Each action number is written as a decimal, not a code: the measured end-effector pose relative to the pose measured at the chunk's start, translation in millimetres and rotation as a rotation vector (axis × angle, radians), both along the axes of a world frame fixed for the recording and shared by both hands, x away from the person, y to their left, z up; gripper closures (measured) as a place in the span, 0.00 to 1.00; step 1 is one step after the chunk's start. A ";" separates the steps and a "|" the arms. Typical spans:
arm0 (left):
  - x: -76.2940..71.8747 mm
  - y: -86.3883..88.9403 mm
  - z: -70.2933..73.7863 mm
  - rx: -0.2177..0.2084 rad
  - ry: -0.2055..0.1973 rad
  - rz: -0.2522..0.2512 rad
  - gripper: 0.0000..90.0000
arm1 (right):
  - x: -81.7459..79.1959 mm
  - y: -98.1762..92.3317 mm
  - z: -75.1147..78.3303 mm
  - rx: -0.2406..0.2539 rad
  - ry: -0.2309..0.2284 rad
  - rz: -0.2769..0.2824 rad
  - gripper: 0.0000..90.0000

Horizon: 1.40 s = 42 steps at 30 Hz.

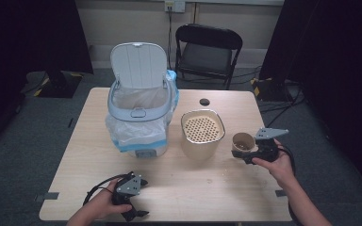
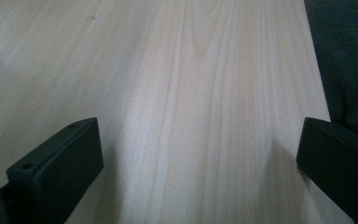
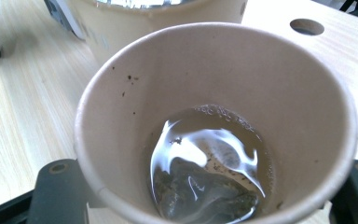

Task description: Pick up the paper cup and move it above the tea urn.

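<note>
A brown paper cup [image 1: 243, 141] [image 3: 121, 84] is at the right of the table, with my right gripper [image 1: 244, 154] [image 3: 209, 186] shut on its sides. It holds a little clear liquid with a wet tea bag [image 3: 200, 191] and dark specks. Just left of it stands a beige container [image 1: 201, 146] with a perforated strainer top [image 1: 201, 128]. A white bin [image 1: 139, 113] with its lid up and a plastic liner stands further left. My left gripper [image 1: 135, 214] [image 2: 198, 158] hovers open and low over bare wood near the table's front edge.
The wooden table [image 1: 193, 188] has a round cable hole [image 1: 204, 101] [image 3: 306, 26] behind the strainer container. A black folding chair [image 1: 208, 49] stands beyond the far edge. Grey carpet [image 2: 349, 56] lies past the table edge beside my left gripper.
</note>
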State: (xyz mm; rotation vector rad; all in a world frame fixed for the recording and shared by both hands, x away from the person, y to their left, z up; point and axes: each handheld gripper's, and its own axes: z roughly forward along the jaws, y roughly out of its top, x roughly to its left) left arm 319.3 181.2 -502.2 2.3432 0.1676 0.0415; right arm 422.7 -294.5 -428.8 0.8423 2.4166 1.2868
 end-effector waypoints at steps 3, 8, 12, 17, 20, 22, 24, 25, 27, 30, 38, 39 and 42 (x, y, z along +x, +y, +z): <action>0.0 0.0 0.1 0.000 0.000 0.000 0.00 | 4.6 1.4 4.0 -0.009 0.002 0.000 0.30; 0.0 0.0 0.1 0.001 0.000 0.000 0.00 | 10.9 3.0 10.0 -0.020 0.003 -0.001 0.30; 0.1 0.1 0.2 0.001 0.001 -0.001 0.00 | 15.1 4.6 15.9 -0.026 0.005 0.005 0.30; 0.0 0.0 0.1 0.001 0.000 0.000 0.00 | 20.6 6.2 24.6 -0.017 0.003 0.006 0.30; 0.0 0.0 0.1 0.000 0.000 0.000 0.00 | 24.4 7.0 29.6 -0.010 0.004 0.006 0.30; 0.1 0.1 0.2 0.002 0.001 -0.002 0.00 | 26.9 7.8 33.1 -0.016 0.003 0.007 0.30; 0.1 0.1 0.2 0.002 0.001 -0.002 0.00 | 29.7 8.4 36.5 -0.015 0.003 0.006 0.30; 0.1 0.1 0.2 0.002 0.000 -0.002 0.00 | 31.0 8.7 38.1 -0.014 0.002 0.007 0.30; 0.1 0.1 0.3 0.001 0.000 -0.002 0.00 | 33.2 9.6 41.3 -0.014 0.000 0.007 0.30; 0.1 0.0 0.1 0.001 0.001 -0.001 0.00 | 36.4 11.2 45.1 -0.016 0.001 0.005 0.30; 0.5 0.0 0.4 0.005 0.000 -0.006 0.00 | 45.5 15.4 53.0 -0.011 -0.006 -0.001 0.30; 0.6 0.1 0.6 0.007 0.000 -0.007 0.00 | 46.8 16.1 54.0 -0.012 -0.005 -0.004 0.30; 0.6 0.0 0.5 0.006 -0.001 -0.007 0.00 | 48.9 17.2 55.7 -0.011 -0.006 -0.007 0.30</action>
